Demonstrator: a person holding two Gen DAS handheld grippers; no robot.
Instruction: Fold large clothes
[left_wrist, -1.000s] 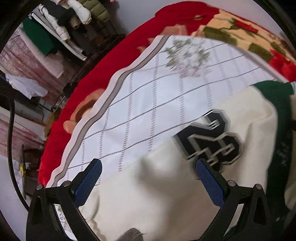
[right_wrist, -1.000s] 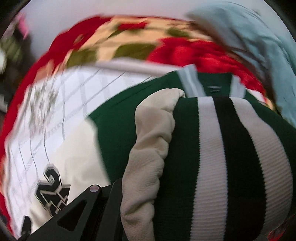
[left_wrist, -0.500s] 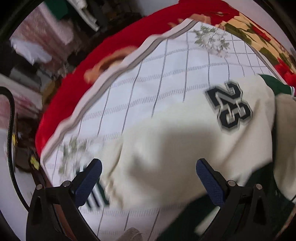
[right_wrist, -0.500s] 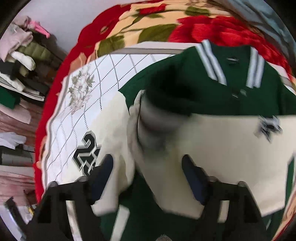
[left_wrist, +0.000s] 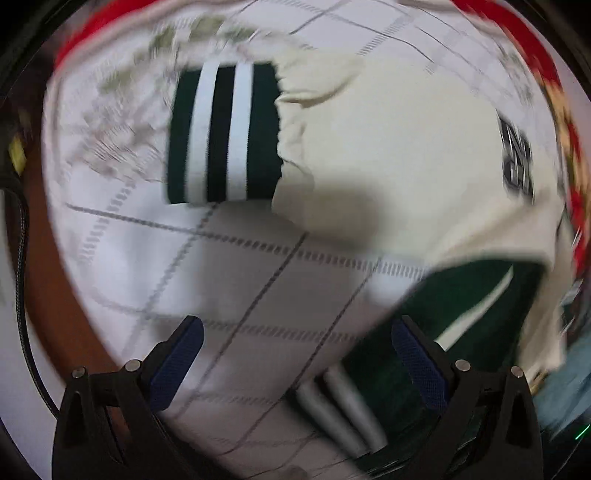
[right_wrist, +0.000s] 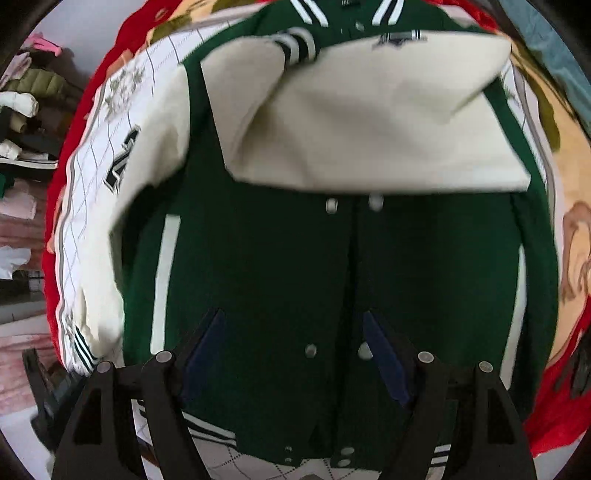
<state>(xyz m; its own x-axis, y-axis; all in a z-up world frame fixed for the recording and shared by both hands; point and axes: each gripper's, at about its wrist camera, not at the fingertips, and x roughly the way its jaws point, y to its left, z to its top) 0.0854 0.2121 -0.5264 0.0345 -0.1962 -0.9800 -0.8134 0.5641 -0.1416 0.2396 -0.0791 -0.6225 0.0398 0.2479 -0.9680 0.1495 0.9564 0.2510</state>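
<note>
Jacket (right_wrist: 266, 266) fills the frame's center, 1 cream sleeve (right_wrist: 369, 122) folded across its chest; left gripper (left_wrist: 295, 354) and right gripper (right_wrist: 295, 350) jaws gape wide, holding nothing.

Garment: a green varsity jacket (right_wrist: 280, 266) with cream sleeves, lying flat, front up, snaps closed down the middle.
Right sleeve (right_wrist: 369, 122): cream, folded across the chest, ahead of the right tool's fingers.
Left sleeve (left_wrist: 399, 147): cream with a number patch, stretched out flat beyond the left tool's fingers.
Cuff (left_wrist: 223, 133): green ribbing with white stripes, ahead and slightly left.
</note>
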